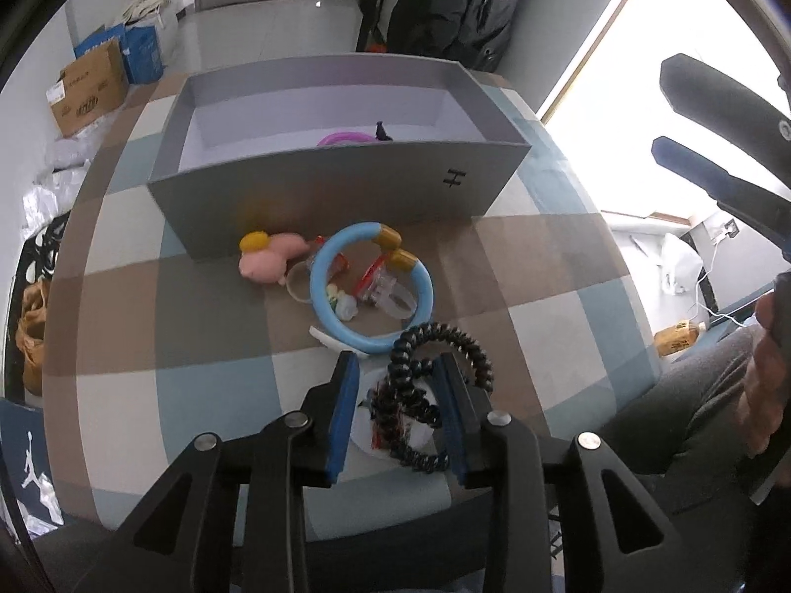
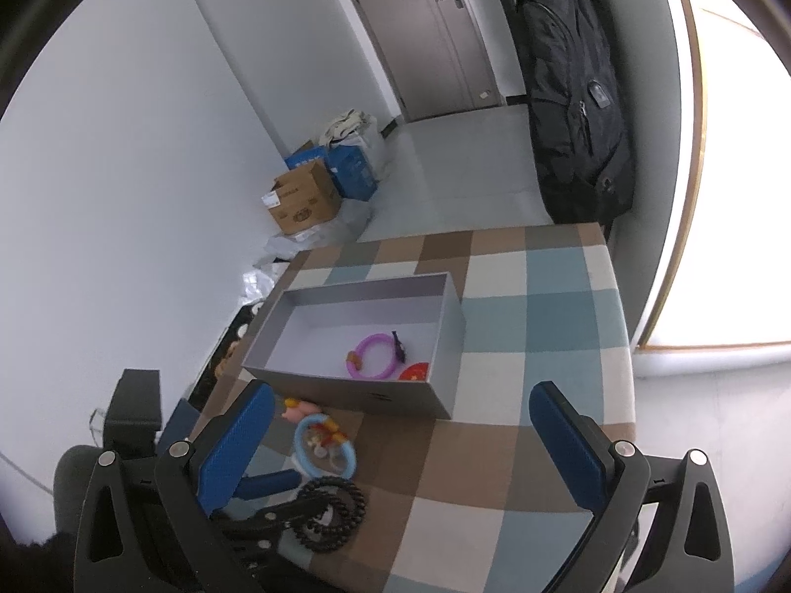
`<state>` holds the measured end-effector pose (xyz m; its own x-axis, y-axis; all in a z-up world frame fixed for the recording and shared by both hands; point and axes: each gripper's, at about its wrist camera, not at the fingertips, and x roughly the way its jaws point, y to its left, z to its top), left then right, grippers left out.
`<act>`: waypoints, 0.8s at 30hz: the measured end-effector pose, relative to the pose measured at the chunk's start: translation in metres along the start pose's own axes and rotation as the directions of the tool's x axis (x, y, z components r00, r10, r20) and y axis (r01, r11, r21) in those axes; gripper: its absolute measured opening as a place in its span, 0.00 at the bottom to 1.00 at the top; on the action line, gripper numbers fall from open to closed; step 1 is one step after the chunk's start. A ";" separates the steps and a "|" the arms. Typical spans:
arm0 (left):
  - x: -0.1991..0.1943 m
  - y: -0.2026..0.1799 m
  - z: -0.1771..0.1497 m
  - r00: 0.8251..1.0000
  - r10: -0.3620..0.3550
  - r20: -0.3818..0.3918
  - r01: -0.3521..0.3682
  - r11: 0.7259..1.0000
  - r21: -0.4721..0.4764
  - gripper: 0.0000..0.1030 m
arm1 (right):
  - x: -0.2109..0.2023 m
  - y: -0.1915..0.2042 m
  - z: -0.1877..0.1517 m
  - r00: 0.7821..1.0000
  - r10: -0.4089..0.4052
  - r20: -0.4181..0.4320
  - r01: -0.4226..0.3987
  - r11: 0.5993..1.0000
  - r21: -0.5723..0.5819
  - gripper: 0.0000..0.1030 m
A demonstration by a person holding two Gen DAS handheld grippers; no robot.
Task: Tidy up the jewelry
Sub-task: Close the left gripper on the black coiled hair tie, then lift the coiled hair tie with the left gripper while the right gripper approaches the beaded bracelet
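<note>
1. While the left tool [image 1: 398,370] points steeply down at the checked surface [image 1: 494,257], its blue pads stand a little apart around a black beaded bracelet [image 1: 420,395]; the pads flank the coiled beads, but I cannot tell whether they press on them.
2. That bracelet lies near the surface's near edge, partly over a small white card [image 1: 368,425].
3. Just beyond it sits a light blue ring with gold ends [image 1: 371,286], encircling a cluster of small clear and red trinkets [image 1: 375,286].
4. A pink plush charm [image 1: 269,259] rests against the front wall of the grey box [image 1: 346,188], beside the ring.
5. Inside the box, toward its right end, lie a purple ring [image 2: 374,357], a dark small piece [image 2: 399,346] and a red item [image 2: 414,373].
6. The right tool [image 2: 410,449] hangs over the near right part of the surface with its pads spread wide and nothing between them.
</note>
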<state>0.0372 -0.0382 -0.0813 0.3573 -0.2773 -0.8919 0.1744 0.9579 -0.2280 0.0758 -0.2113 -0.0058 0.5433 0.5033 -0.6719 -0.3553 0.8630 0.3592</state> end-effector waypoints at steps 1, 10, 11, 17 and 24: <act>0.002 0.000 0.000 1.000 0.013 0.002 -0.013 1.000 -0.003 0.26 | -0.001 0.000 0.000 1.000 0.001 0.002 -0.001 1.000 0.000 1.00; -0.002 -0.001 0.001 0.997 0.071 0.011 -0.072 0.997 0.042 0.06 | -0.002 -0.005 0.000 1.000 -0.002 -0.003 0.002 1.000 0.020 1.00; -0.002 0.000 0.001 0.998 0.066 0.009 -0.066 0.997 0.041 0.06 | -0.002 -0.005 0.000 1.000 -0.004 -0.003 0.004 1.000 0.022 1.00; -0.023 0.006 0.006 0.998 0.011 0.062 -0.012 1.000 0.015 0.05 | 0.000 -0.006 -0.001 1.000 -0.012 -0.012 0.012 1.000 0.021 1.00; -0.039 0.012 0.020 0.988 -0.031 0.149 0.034 0.999 -0.020 0.05 | 0.010 -0.010 -0.009 0.997 -0.035 -0.063 0.037 0.999 0.024 1.00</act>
<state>0.0435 -0.0170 -0.0414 0.4843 -0.3148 -0.8163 0.1678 0.9491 -0.2665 0.0778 -0.2155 -0.0222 0.5066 0.4689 -0.7235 -0.3167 0.8817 0.3497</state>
